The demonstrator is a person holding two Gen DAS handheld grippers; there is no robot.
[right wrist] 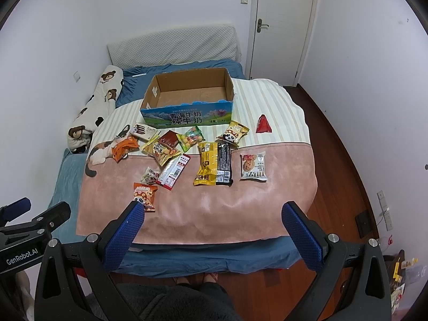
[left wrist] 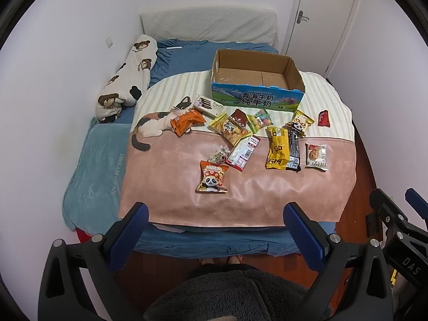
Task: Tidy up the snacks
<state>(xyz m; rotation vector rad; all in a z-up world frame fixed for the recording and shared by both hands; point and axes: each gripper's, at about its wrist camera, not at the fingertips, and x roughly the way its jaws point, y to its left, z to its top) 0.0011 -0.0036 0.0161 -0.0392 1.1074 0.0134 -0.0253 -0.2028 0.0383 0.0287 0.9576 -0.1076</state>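
Several snack packets lie on a pink and striped blanket (left wrist: 174,187) on the bed. Among them are a panda packet (left wrist: 212,177) nearest me, a yellow packet (left wrist: 276,147), a white cookie packet (left wrist: 316,156), and a red packet (left wrist: 324,118) at the right. An open cardboard box (left wrist: 256,80), empty, stands behind them; it also shows in the right wrist view (right wrist: 187,99). My left gripper (left wrist: 215,214) is open and empty, above the bed's near edge. My right gripper (right wrist: 212,212) is open and empty, beside it on the right.
A bear-print pillow (left wrist: 125,80) lies along the left wall. A grey headboard cushion (left wrist: 208,24) stands at the back. A white door (right wrist: 283,24) is at the back right. Wooden floor (right wrist: 339,160) runs along the bed's right side.
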